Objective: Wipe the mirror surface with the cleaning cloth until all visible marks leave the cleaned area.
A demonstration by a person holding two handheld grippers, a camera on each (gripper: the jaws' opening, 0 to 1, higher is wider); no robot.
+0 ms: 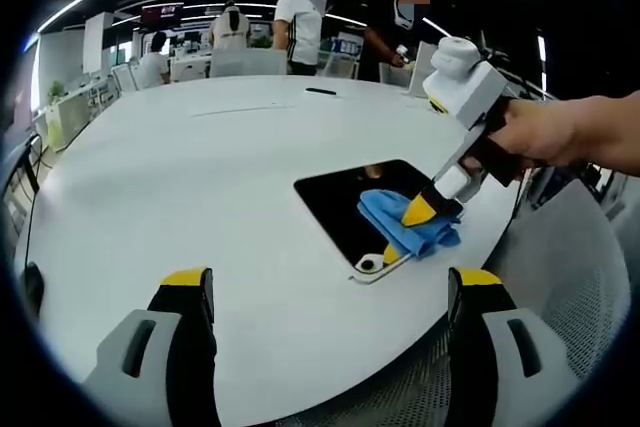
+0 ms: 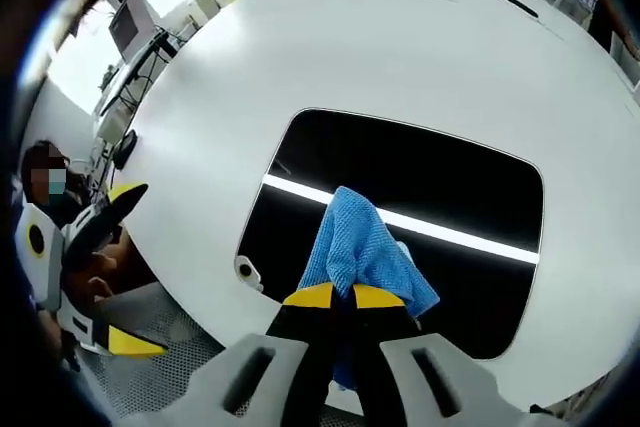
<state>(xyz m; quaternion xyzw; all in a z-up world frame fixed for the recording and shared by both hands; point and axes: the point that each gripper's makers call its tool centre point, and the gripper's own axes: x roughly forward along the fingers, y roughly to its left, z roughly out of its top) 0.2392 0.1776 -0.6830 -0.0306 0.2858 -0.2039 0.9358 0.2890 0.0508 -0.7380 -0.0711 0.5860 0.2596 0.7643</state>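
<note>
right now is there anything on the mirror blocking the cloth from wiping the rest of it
Nothing visible does. The right gripper is shut on the blue cloth, which lies on the mirror. The rest of the glass shows just a ceiling-light reflection. The left gripper is open, over the white table.

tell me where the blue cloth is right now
The blue cloth lies on the mirror, pinched in the right gripper; in the left gripper view it sits near the mirror's near corner at the table's right edge.
</note>
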